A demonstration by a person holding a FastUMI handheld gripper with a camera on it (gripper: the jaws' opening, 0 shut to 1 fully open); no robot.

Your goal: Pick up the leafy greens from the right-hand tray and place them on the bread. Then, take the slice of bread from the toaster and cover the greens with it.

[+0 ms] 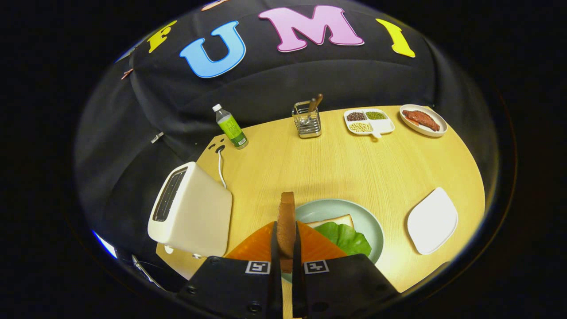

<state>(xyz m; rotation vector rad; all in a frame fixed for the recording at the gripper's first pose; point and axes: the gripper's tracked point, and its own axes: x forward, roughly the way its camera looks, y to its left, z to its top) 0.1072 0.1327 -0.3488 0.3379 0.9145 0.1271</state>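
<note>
We note the gripper (286, 248) clamped on a bread slice (286, 221) held upright on edge above the pale green plate (367, 219). That plate carries bread (333, 220) topped with leafy greens (345, 237); right tray (432, 220) nearby, toaster (190, 212) left.

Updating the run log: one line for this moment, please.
gripper: shut on brown toasted bread slice, edge-up | green lettuce leaf: on white bread, pale green plate | pending: cover greens

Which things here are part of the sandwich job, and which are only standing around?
Job: gripper shut on bread slice; leafy greens on bread; plate; toaster; white tray.
Idle: bottle; utensil holder; divided dish; meat plate.
</note>
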